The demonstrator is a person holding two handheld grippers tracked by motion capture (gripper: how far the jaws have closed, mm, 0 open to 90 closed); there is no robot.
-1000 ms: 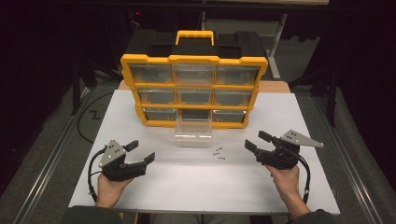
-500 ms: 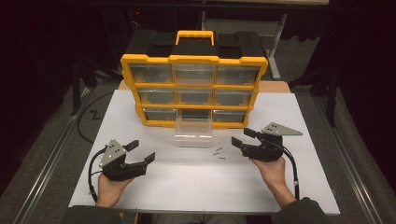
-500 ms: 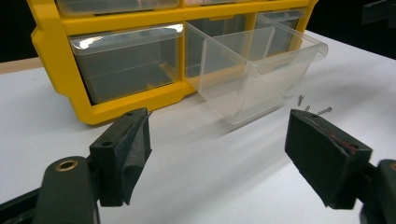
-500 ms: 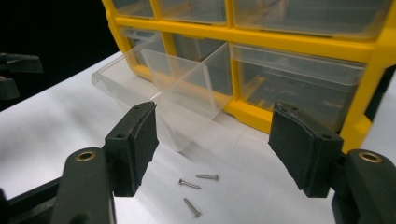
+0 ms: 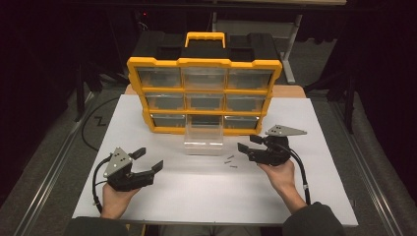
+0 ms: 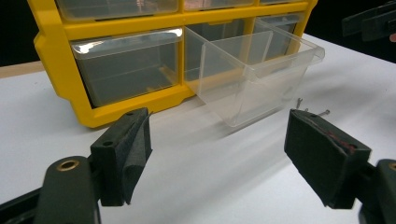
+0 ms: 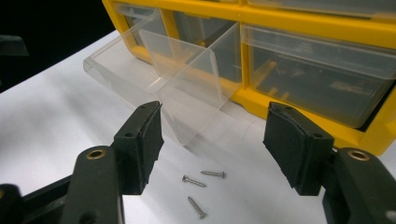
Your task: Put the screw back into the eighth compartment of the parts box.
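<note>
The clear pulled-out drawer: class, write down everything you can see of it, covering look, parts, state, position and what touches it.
The clear drawer is a see-through plastic box, open on top, with a flared lip at its front. It looks empty. It sticks out from the bottom middle slot of the yellow organizer, its back end still in the slot and its front resting on the white table, tilted slightly down. Three small screws lie loose on the table beside it, not touching. No gripper touches it.

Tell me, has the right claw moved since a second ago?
Yes. In the high view the right claw has slid left across the white table toward the screws by the pulled-out clear drawer, its jaws closing somewhat, nothing between them.
</note>
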